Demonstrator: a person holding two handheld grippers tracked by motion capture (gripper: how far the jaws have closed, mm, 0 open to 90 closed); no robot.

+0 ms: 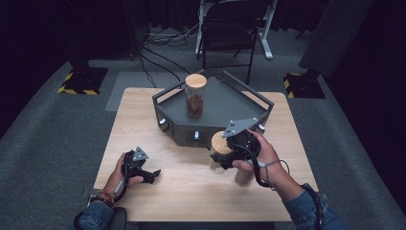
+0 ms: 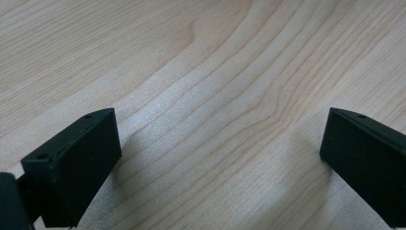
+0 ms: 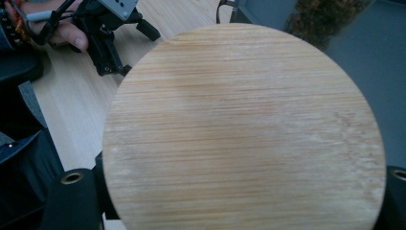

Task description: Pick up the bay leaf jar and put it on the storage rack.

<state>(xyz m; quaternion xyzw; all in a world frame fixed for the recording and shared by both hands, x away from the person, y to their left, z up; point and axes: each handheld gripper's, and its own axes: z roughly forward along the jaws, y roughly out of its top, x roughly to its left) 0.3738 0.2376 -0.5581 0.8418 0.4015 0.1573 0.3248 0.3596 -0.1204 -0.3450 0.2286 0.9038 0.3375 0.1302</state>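
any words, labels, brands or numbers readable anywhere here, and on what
None can be read.
The held jar's wooden lid is bare wood grain.
The jar on the dark tray shows no label.
The tray's front knobs are too small to tell any marking.
The yellow-black striped floor plates carry stripes, no text.

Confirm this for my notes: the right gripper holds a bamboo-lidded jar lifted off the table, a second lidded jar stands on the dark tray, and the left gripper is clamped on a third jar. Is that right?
Not quite. The left gripper holds nothing: in the left gripper view its jaws stand wide apart over bare table. The rest stands: the right gripper holds a lidded jar, and the second jar stands on the dark tray, as the high view shows.
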